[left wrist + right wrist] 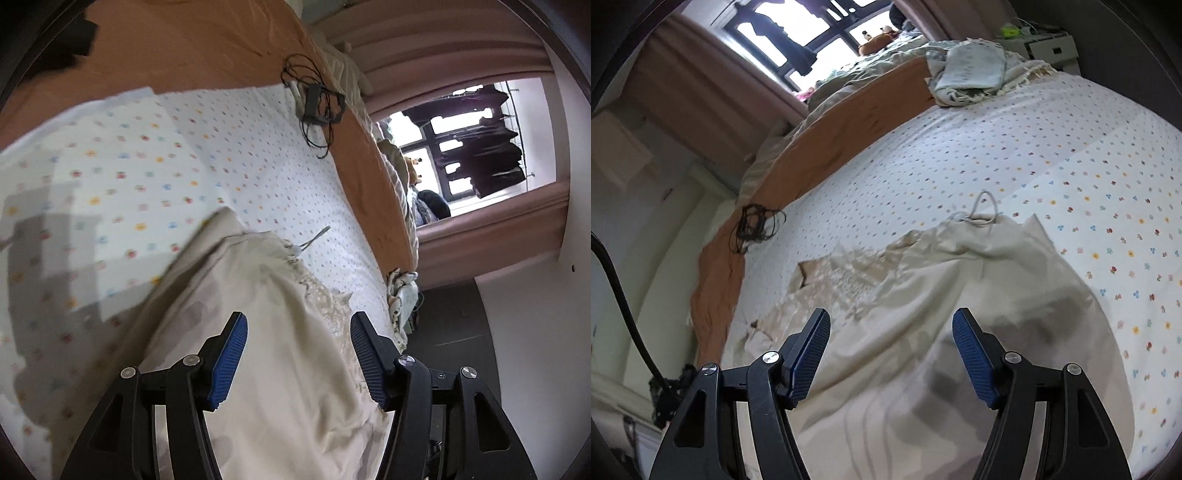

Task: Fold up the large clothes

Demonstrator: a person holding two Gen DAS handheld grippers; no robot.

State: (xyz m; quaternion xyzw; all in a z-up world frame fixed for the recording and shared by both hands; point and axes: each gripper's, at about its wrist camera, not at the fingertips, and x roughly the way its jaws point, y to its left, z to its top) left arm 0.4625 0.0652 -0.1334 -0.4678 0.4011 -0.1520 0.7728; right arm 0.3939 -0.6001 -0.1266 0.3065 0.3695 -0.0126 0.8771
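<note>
Cream cloth, a large garment (280,369) with a lace-patterned patch and a white drawstring (982,218), lies rumpled on the bed's flower-dotted sheet (1034,147). Left tool (297,360) and right tool (890,354) both hover over it with jaws spread, pinching nothing.

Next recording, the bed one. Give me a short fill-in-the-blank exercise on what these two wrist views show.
1. The cream garment lies on a white sheet printed with small ____.
2. The jaws of both the left gripper and the right gripper stand ____, with no cloth pinched.
3. The tangled black cable lies where the printed sheet meets the ____ sheet.
4. A thin white ____ loops out from the garment's far edge.

Missing words: flowers; open; orange; cord
</note>
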